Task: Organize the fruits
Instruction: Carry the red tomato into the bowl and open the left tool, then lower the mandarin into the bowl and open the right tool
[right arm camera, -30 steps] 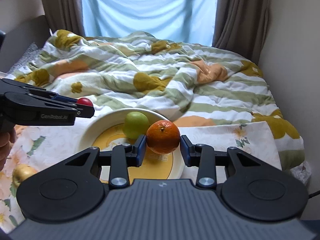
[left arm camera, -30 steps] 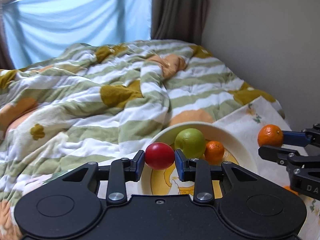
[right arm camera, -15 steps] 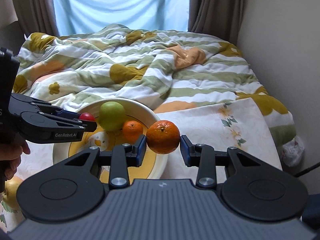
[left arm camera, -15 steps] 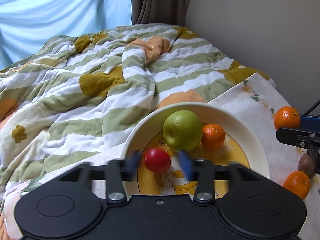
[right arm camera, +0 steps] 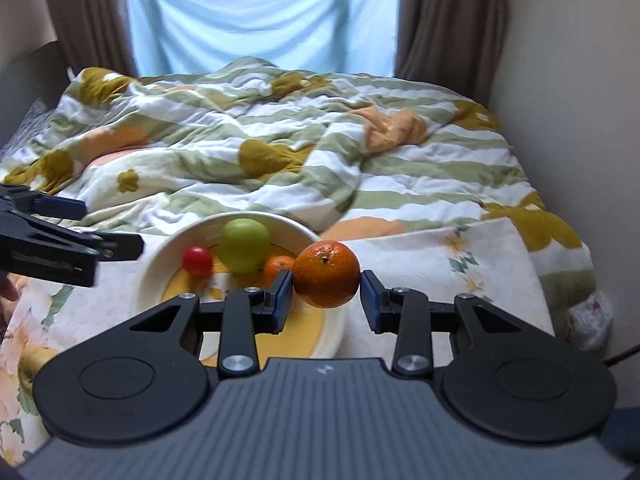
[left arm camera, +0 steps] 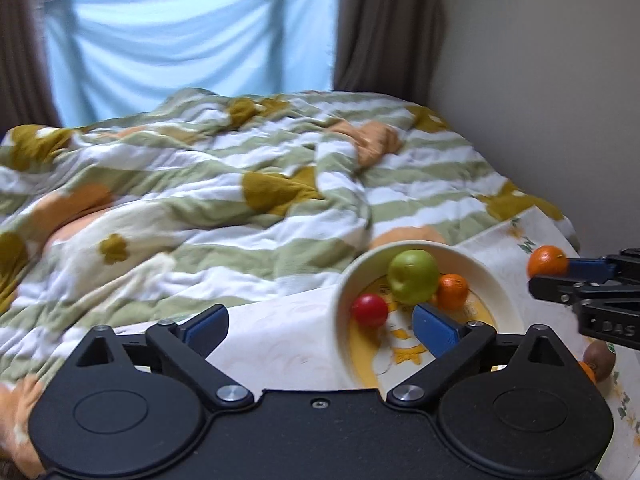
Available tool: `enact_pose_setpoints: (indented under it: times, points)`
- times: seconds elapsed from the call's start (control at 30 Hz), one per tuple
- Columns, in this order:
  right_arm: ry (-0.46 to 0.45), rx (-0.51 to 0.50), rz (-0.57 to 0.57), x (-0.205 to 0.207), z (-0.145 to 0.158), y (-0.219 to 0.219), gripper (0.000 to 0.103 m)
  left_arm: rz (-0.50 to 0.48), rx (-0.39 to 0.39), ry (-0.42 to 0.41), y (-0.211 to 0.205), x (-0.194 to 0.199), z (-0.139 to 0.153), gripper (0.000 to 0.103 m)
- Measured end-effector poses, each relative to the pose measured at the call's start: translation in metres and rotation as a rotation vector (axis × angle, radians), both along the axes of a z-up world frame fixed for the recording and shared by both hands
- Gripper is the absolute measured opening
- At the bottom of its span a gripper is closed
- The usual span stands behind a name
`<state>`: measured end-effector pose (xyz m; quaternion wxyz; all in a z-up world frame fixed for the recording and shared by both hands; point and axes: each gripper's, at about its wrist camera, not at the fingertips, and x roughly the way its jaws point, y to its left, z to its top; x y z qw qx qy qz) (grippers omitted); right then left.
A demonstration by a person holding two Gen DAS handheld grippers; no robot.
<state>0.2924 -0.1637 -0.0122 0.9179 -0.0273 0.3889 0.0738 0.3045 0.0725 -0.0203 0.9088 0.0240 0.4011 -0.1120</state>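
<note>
Fruits, listed left to right. Left gripper (left arm camera: 320,328): jaws spread wide, holding nothing, at the near-left rim of the bowl (right arm camera: 164,254). Bowl, on a floral cloth (right arm camera: 440,264), contains a red fruit (right arm camera: 197,261), a green apple (right arm camera: 245,245) and a small orange (right arm camera: 278,269). Right gripper (right arm camera: 326,300): blue pads clamped on a mandarin (right arm camera: 326,274), held above the bowl's right rim. Striped duvet (right arm camera: 280,152) behind.

We see a glossy glazed bowl (right arm camera: 160,260), a dimpled-skinned orange (right arm camera: 326,274), a soft quilted cloth duvet (right arm camera: 280,152), and matt black plastic gripper arms with shiny metal rivets.
</note>
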Motion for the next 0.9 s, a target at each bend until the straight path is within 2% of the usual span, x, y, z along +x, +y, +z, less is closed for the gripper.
enact_pose_setpoints:
  times: [0.17,0.43,0.9]
  points:
    - [0.025,0.025,0.086,0.013,-0.011,0.022,0.052,0.075,-0.007,-0.009,0.018,-0.019,0.007,0.100]
    - [0.083,0.055,0.193,0.032,-0.038,0.056,0.052,0.162,0.039,-0.021,0.036,-0.043,0.005,0.100]
    - [0.135,0.068,0.290,0.047,-0.068,0.092,0.052,0.232,0.033,0.004,0.045,-0.058,-0.002,0.100]
